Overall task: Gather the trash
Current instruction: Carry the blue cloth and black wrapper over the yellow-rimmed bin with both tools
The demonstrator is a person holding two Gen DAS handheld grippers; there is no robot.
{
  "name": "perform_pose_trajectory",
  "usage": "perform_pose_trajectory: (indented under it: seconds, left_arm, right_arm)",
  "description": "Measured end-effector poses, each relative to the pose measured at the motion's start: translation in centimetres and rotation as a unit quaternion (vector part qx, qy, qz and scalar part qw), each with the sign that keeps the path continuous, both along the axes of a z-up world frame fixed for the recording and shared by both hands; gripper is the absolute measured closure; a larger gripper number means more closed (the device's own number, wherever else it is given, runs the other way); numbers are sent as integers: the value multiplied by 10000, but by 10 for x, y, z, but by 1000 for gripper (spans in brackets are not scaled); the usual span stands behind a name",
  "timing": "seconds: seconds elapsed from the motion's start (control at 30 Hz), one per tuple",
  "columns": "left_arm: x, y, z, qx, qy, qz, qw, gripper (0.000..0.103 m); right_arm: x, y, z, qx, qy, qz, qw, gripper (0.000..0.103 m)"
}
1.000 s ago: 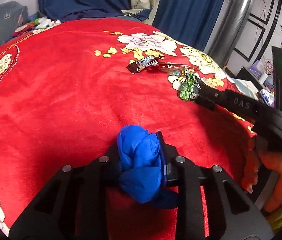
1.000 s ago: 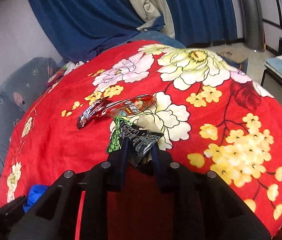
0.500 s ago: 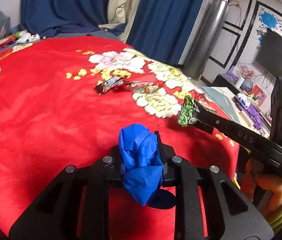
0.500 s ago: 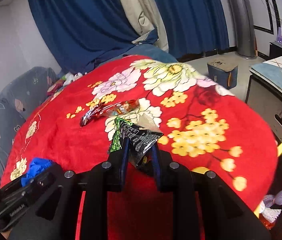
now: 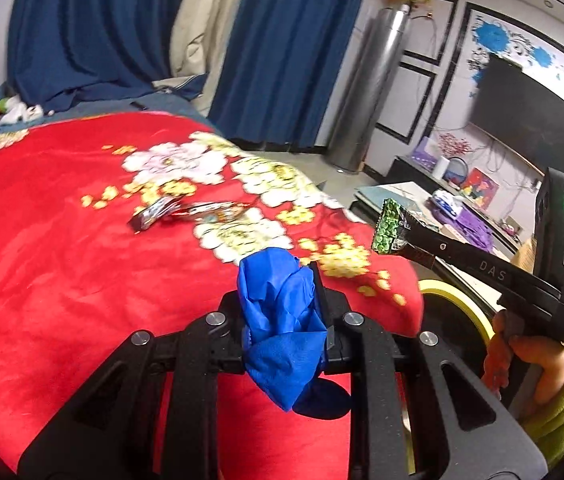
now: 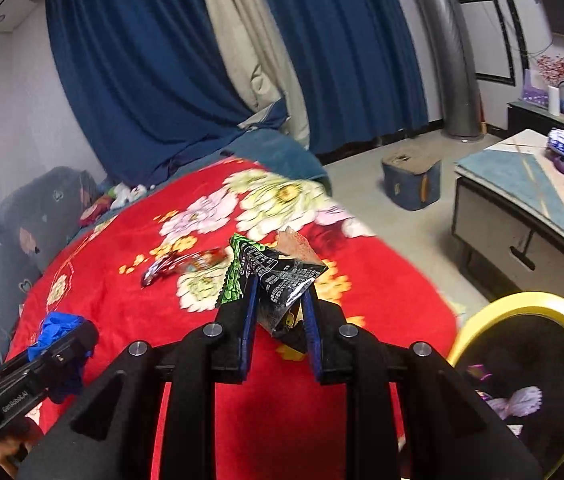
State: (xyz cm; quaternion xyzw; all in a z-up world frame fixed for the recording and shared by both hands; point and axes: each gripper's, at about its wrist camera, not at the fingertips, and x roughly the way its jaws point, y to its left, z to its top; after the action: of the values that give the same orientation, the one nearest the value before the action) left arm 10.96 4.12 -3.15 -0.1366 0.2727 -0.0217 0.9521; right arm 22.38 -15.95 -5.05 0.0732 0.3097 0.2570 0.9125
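My left gripper (image 5: pixel 282 300) is shut on a crumpled blue plastic wad (image 5: pixel 282 332), held above the red flowered blanket (image 5: pixel 61 260). My right gripper (image 6: pixel 279 300) is shut on a black and green snack wrapper (image 6: pixel 277 276); it also shows in the left wrist view (image 5: pixel 390 228) past the bed's right edge. A yellow-rimmed bin (image 6: pixel 522 368) with a black liner stands beside the bed at the lower right; its rim shows in the left wrist view (image 5: pixel 454 304). Dark and red wrappers (image 5: pixel 185 212) lie on the blanket; they also show in the right wrist view (image 6: pixel 177 264).
Blue and beige curtains (image 6: pixel 241 60) hang behind the bed. A low cabinet (image 6: pixel 522 216) with clutter stands to the right, with a blue stool (image 6: pixel 412 184) and a silver column (image 6: pixel 450 52) behind. Grey cushions (image 6: pixel 21 224) lie at the left.
Both grippers have moved right, toward the bed's edge, each keeping its load. The yellow-rimmed bin has come into view at the lower right.
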Motion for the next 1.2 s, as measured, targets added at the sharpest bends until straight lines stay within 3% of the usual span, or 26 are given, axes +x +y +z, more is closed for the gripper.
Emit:
perform_pose_trajectory:
  seconds: [0.53,1.2]
  left_arm:
    - [21,-72,16,318,-270,-901,9951,87]
    - [46,-149,13,661,-368,-1816,9805,87]
  right_arm:
    - [-13,-75,-2,-126,-68,-645,9978,82]
    - [-37,-157,-22,-100,103,-1390,9902,82]
